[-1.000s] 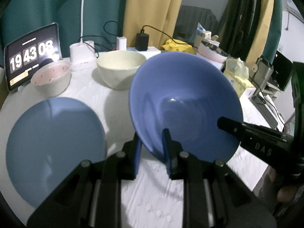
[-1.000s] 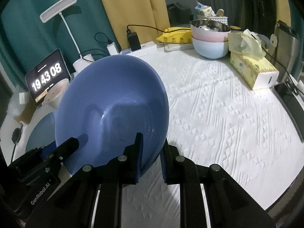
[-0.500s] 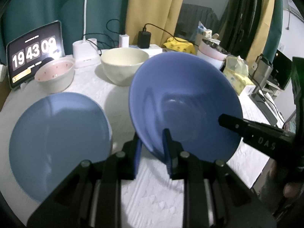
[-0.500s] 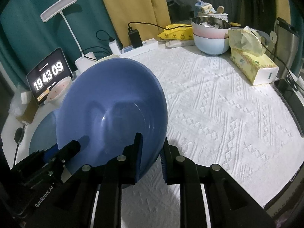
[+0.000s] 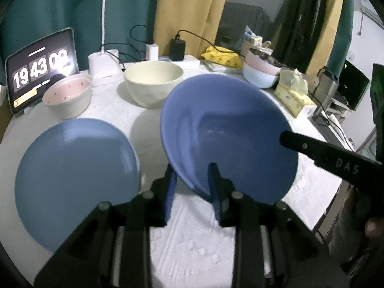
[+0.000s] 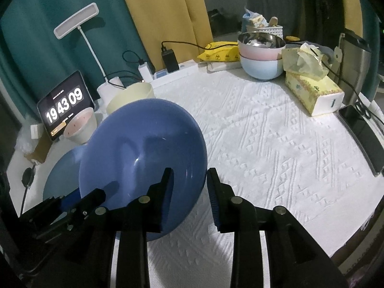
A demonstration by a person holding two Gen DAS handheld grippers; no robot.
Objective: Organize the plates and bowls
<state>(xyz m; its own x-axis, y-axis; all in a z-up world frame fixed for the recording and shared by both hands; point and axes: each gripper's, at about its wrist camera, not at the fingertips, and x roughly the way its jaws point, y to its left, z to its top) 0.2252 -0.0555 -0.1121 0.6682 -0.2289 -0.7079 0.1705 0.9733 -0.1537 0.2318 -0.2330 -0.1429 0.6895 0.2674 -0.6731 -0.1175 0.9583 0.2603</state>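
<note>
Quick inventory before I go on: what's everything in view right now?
blue bowl: 1, dark blue, tilted, held mid-table
blue plate: 1, blue, flat, left of it
cream bowl: 1, cream, behind
pink bowl: 1, pink inside, beside clock
stacked bowls: 2, pink on pale blue, far right
tissue box: 1, yellow, right
clock tablet: 1, black, far left
desk lamp: 1, white, back
left hand-held gripper: black, shut on blue bowl rim
right hand-held gripper: black, open astride opposite rim
</note>
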